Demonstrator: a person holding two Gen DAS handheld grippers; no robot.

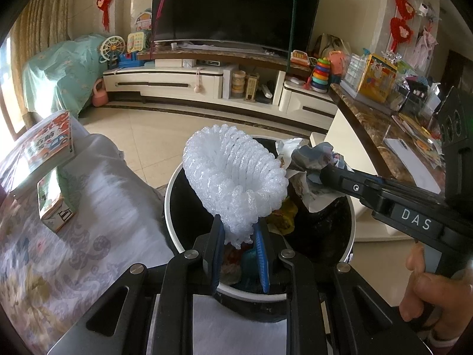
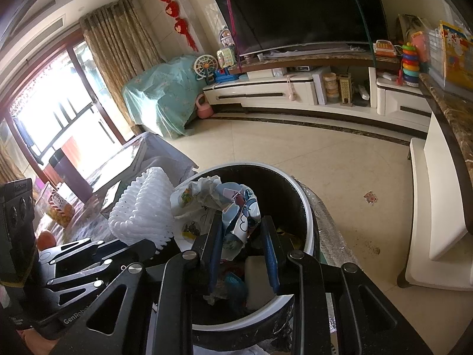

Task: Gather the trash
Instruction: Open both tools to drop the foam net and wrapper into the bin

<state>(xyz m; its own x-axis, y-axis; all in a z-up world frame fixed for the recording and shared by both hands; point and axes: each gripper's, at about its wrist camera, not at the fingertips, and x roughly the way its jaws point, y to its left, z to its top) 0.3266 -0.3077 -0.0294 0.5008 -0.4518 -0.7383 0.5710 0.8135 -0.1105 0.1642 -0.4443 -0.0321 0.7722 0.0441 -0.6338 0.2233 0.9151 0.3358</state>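
Holding both loads over the bin (image 1: 174, 189): our left gripper (image 1: 239, 238) pinches foam netting (image 1: 233, 174), right gripper (image 2: 242, 236) clamps crumpled paper (image 2: 233, 204). We'd release once each hangs fully inside the rim.

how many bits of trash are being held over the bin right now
2: white foam net in the left claw; crumpled printed paper in the right claw. More trash lies inside the bin.

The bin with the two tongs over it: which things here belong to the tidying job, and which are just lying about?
Part of the job:
- trash bin
- white foam net, held over the bin by the left tongs
- crumpled paper at the right tongs

Just lying about:
- television
- stacking-ring toy
- small carton on the patterned cloth
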